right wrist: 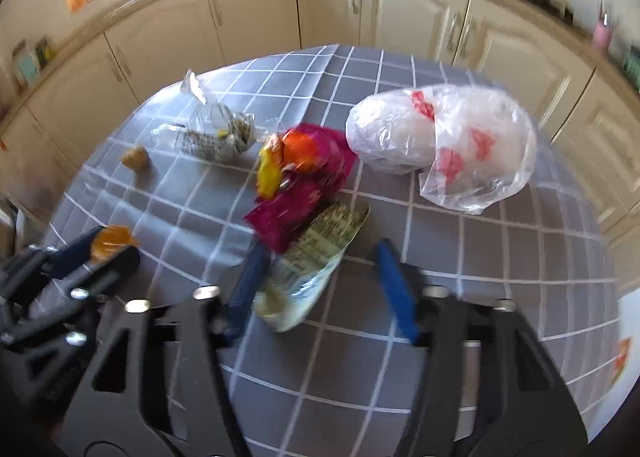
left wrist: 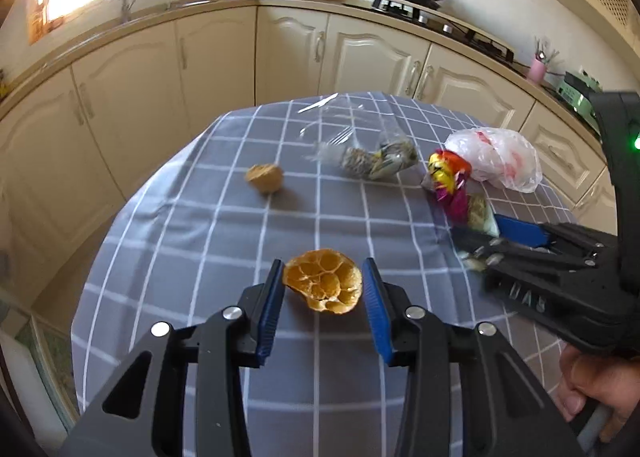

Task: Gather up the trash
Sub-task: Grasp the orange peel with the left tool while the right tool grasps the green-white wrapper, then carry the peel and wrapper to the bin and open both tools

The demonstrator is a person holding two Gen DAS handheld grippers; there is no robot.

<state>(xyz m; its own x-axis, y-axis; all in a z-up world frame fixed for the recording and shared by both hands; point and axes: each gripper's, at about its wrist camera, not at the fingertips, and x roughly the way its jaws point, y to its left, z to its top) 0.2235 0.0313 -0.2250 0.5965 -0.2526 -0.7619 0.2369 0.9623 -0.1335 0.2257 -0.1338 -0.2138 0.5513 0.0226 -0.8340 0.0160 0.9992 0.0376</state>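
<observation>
1. Orange peel (left wrist: 323, 285), hollow side up, lies on the grey checked tablecloth (left wrist: 200, 241) at the near part of the table.
2. Left gripper (left wrist: 323, 289): fingers apart, one on each side of the peel; contact cannot be told.
3. Snack wrapper (right wrist: 308, 213), magenta and yellow with a pale printed end, lies crumpled mid-table. Its pale end reaches between the fingers of the right gripper (right wrist: 320, 269).
4. Right gripper: fingers spread wide, left blue pad (right wrist: 250, 277) just beside the wrapper, right one well clear of it. Motion blur here.
5. White plastic bag (right wrist: 444, 145) with red print sits just beyond the wrapper, to the right.
6. Clear bag (right wrist: 216, 137) with dark scraps inside lies left of the wrapper.
7. Small tan peel piece (right wrist: 135, 157) lies apart, further left.
8. Cream cabinets (left wrist: 200, 57) stand behind the table.
</observation>
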